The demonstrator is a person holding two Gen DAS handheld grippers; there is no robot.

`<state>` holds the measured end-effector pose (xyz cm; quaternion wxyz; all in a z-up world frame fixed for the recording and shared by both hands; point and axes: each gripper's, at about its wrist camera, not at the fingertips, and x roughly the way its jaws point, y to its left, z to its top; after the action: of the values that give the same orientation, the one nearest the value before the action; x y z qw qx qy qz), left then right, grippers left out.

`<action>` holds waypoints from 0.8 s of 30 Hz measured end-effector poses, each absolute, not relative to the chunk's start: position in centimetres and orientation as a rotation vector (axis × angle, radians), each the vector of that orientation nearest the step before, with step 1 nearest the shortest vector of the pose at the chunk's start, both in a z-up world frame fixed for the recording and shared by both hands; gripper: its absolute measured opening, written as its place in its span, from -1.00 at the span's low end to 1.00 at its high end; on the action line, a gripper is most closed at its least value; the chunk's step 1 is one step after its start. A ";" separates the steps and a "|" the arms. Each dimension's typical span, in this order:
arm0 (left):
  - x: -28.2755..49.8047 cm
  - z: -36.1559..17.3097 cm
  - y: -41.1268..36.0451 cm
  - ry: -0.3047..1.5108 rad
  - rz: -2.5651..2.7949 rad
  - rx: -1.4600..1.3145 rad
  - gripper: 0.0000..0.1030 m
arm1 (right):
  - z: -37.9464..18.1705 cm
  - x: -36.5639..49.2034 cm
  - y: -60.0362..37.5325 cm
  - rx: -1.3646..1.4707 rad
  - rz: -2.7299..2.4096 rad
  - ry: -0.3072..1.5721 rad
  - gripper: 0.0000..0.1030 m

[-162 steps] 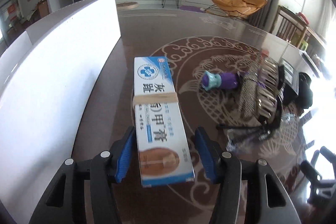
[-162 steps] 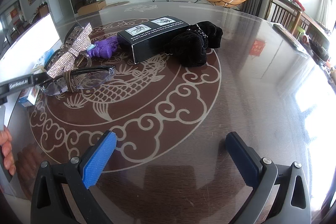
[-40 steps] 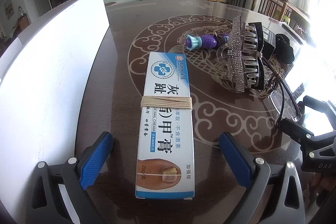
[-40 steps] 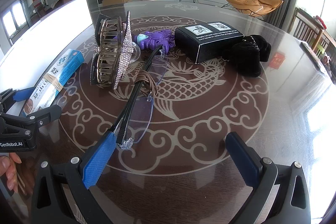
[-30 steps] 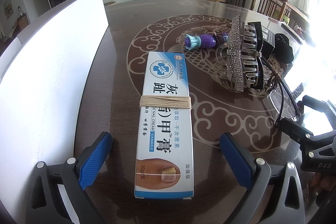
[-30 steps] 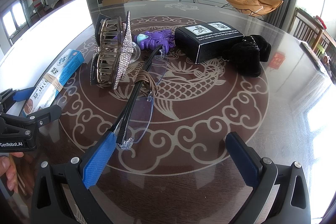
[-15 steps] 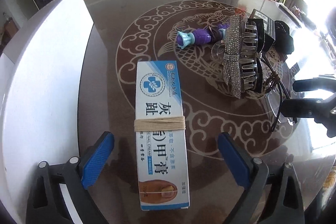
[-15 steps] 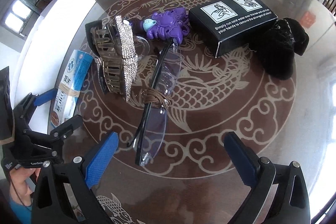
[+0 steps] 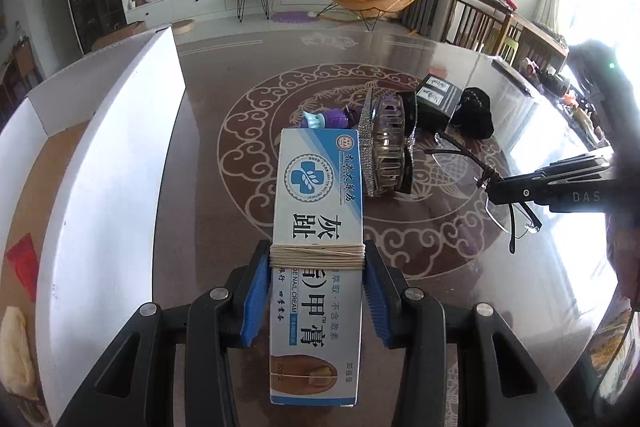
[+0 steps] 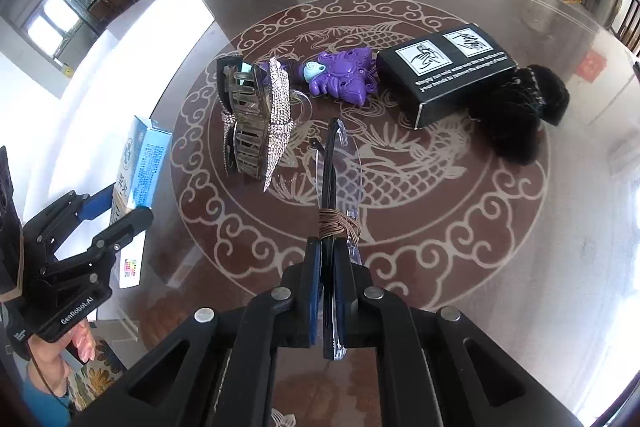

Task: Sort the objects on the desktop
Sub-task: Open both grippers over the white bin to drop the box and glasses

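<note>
The white-and-blue cardboard nail-cream box (image 9: pixel 318 251), bound with a loop of pale string, is clamped between the blue pads of the left tongs (image 9: pixel 316 291) and looks lifted off the brown patterned glass table (image 9: pixel 200 131). In the left view a white-walled cardboard sorting box (image 9: pixel 104 163) stands at nine o'clock of it, with what may be a couple of items inside.

The folded rimless glasses with dark arms (image 10: pixel 334 167), wrapped in brown cord, are pinched edge-on in the closed right tongs (image 10: pixel 326 291), near the table's centre.

In the right view, beyond them toward twelve o'clock, the rhinestone-covered claw hair clip (image 10: pixel 256 123), purple plastic toy (image 10: pixel 344 75), black printed carton (image 10: pixel 448 79) and black furry pouch (image 10: pixel 516 115) lie unsorted.

I judge the sorting at an early-to-middle stage: two things in hand, four on the table.
</note>
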<state>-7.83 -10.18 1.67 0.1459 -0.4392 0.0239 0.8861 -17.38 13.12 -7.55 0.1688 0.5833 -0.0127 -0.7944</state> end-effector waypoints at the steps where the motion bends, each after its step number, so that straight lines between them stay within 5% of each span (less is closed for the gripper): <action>1: -7.3 2.4 -10.4 0.028 2.555 -1.238 -0.15 | -7.0 -16.7 13.6 1.643 -2.265 -0.036 -0.86; 7: -5.0 8.0 -14.8 -0.205 2.562 -1.092 -0.15 | -2.8 -12.9 14.0 1.523 -2.268 -0.051 -0.86; 13: -4.3 11.8 -23.5 -0.256 2.710 -1.054 -0.15 | 2.4 -10.5 6.8 1.317 -2.162 -0.114 -0.86; 24: -7.5 6.6 -37.8 -0.336 2.870 -1.395 -0.15 | 2.1 -9.7 -15.1 1.164 -1.921 -0.031 -0.86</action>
<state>-7.50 -37.85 6.60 -0.0337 -0.4345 -0.1047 0.8939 -9.73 -15.13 2.12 0.4327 0.4671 -0.0125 -0.7710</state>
